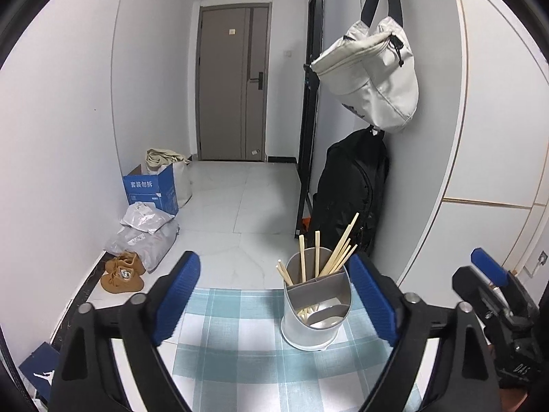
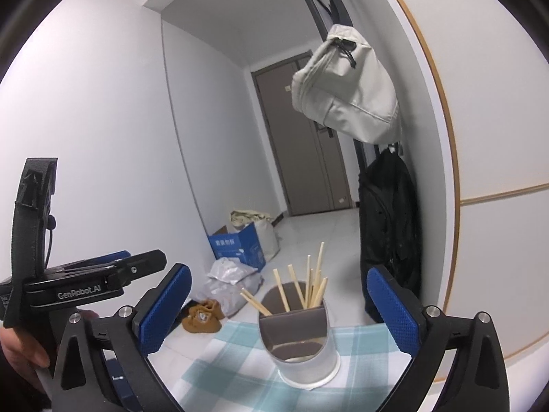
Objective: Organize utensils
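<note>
Left gripper fingers wide apart, nothing held. Right gripper same, empty. Holder upright on worktop, ahead between fingers, untouched. Chopsticks in rear compartment: light, stiff, smooth, likely slippery; pinch mid-shaft above rim. Front compartment contents unclear; holder base cut off by fingers.

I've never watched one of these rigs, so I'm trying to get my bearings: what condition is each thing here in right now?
Left gripper: open, nothing between its fingers.
Right gripper: open, nothing held.
Utensil holder: upright on the checked cloth.
Chopsticks: standing in the holder's back compartment, leaning.
Front compartment: looks empty.
Door: closed.
White bag: hanging.
Black backpack: hanging below the bag.
</note>
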Available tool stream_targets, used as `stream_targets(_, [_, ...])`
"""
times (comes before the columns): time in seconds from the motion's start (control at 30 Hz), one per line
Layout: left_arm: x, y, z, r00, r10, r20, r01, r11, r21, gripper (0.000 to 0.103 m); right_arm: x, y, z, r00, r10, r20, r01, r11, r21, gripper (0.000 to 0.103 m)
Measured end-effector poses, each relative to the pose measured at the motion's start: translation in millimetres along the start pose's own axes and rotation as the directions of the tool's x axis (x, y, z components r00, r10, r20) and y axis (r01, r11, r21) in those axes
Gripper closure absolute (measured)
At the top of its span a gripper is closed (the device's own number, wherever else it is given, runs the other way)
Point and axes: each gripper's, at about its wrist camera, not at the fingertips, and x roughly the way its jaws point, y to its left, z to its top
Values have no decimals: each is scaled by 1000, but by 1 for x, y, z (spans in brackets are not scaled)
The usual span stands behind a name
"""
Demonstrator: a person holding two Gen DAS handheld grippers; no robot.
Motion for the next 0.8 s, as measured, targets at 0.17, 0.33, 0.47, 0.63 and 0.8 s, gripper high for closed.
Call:
stream_targets(0.17, [-14, 1, -12, 999, 5, 32, -6, 1000, 12, 15, -12, 10, -12, 1000, 0, 13, 0, 1000, -19, 0])
stream_targets(0.33, [-18, 8, -28, 997, 28, 66, -28, 1000, -7, 15, -23, 16, -24, 999, 11, 47, -9, 999, -47, 0])
stream_targets(0.47, [-14, 14, -42, 995, 51, 86, -49, 998, -25, 15, -29, 18, -36, 997, 14, 70, -9, 997, -75, 0])
stream_targets(0.63, [1, 17, -59, 996, 62, 63, -60, 998, -31, 14, -28, 10, -55, 998, 1, 60, 3, 998, -63, 0])
stream_targets(0.8, [18, 13, -73, 997, 67, 49, -66, 997, -31, 14, -21, 2, -68, 999, -15, 39, 17, 998, -63, 0])
